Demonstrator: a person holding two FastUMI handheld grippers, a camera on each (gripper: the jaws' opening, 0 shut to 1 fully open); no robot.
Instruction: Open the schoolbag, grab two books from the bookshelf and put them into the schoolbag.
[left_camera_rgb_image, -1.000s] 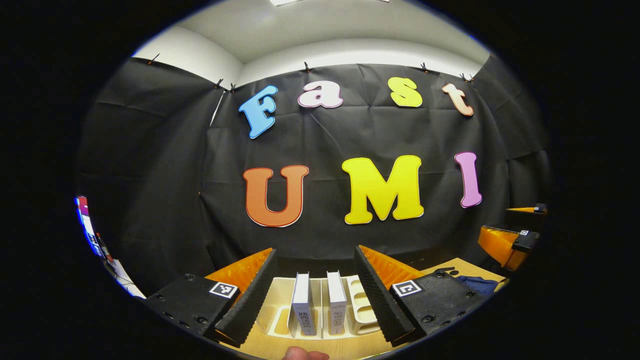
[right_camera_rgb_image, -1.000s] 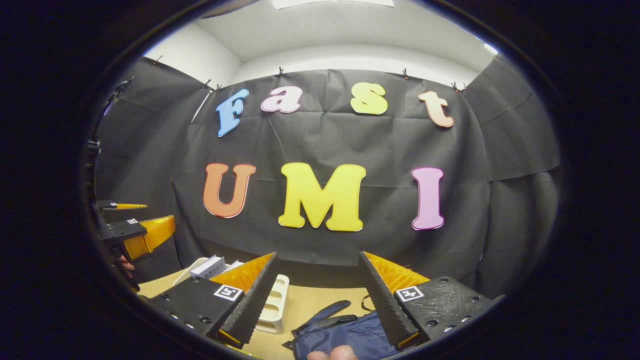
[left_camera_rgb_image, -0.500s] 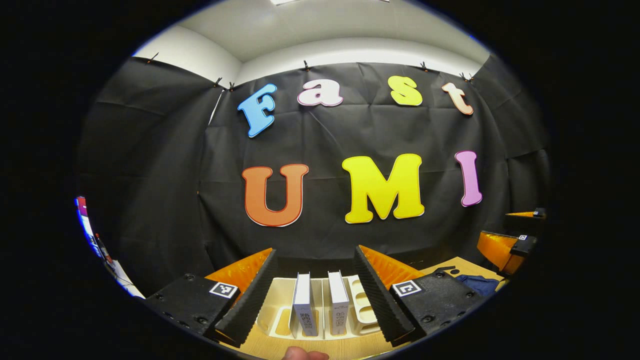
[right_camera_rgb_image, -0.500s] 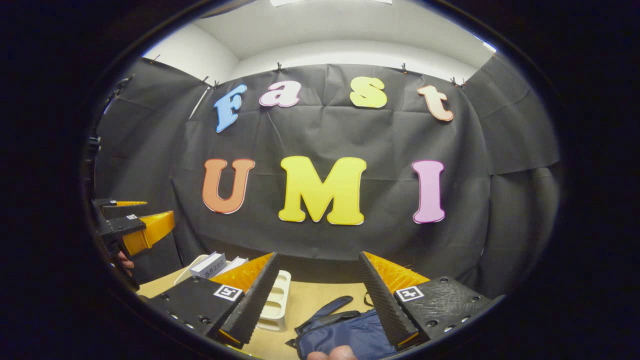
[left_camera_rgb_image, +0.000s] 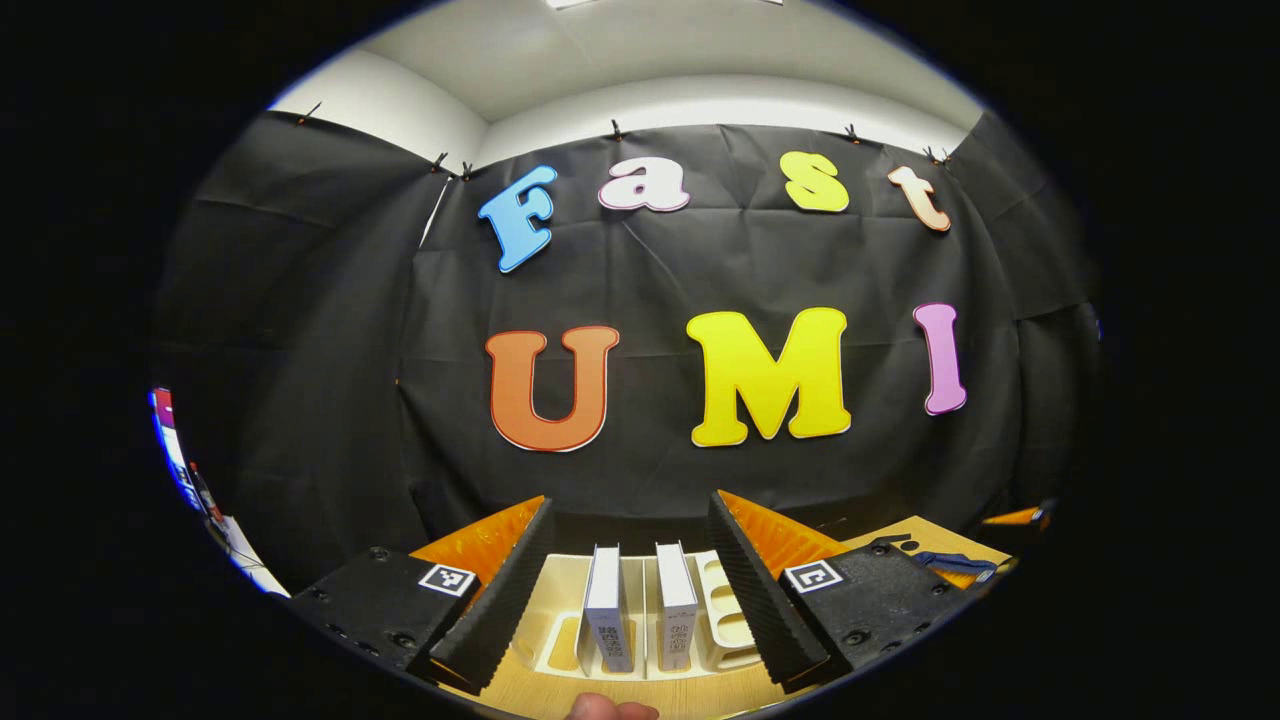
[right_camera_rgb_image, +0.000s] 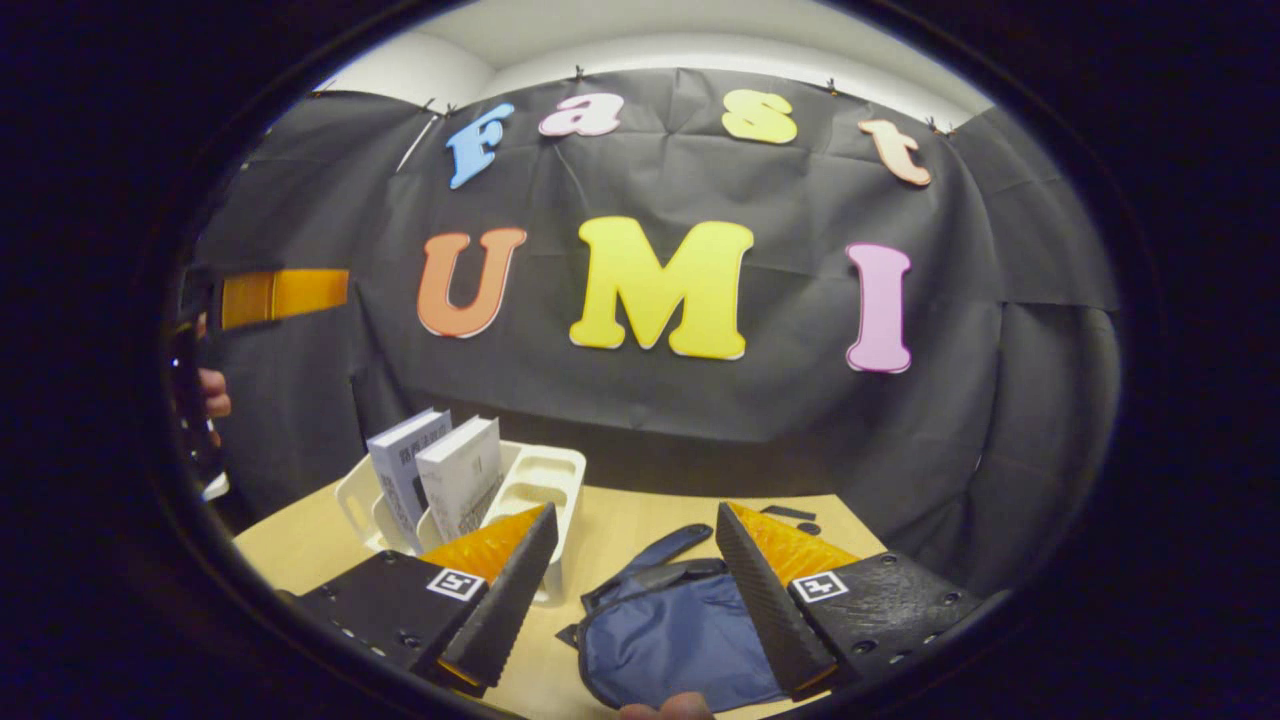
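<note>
Left claw (left_camera_rgb_image: 628, 575) gapes empty before two upright white books (left_camera_rgb_image: 640, 610), spine print illegible, in the cream plastic bookshelf (left_camera_rgb_image: 725, 610). Right claw (right_camera_rgb_image: 632, 590) gapes empty above the flat navy fabric schoolbag (right_camera_rgb_image: 665, 640), lower centre on the wooden tabletop (right_camera_rgb_image: 640, 515).

On my feeds the schoolbag (right_camera_rgb_image: 680, 640) is navy blue with a darker handle strap, lying on a pale wood-tone bench (right_camera_rgb_image: 640, 520). The bookshelf (right_camera_rgb_image: 545, 480) is cream plastic, and the two books (left_camera_rgb_image: 640, 610) in it are white-edged with dark printed blocks low on their spines; from the right gripper view one book cover (right_camera_rgb_image: 400, 470) reads grey-lilac and the other (right_camera_rgb_image: 465, 480) off-white. The booth wall (left_camera_rgb_image: 330, 350) is plain black cloth under a white ceiling (left_camera_rgb_image: 650, 60), and each of my tongs carries a small black-and-white square marker (right_camera_rgb_image: 455, 583).
</note>
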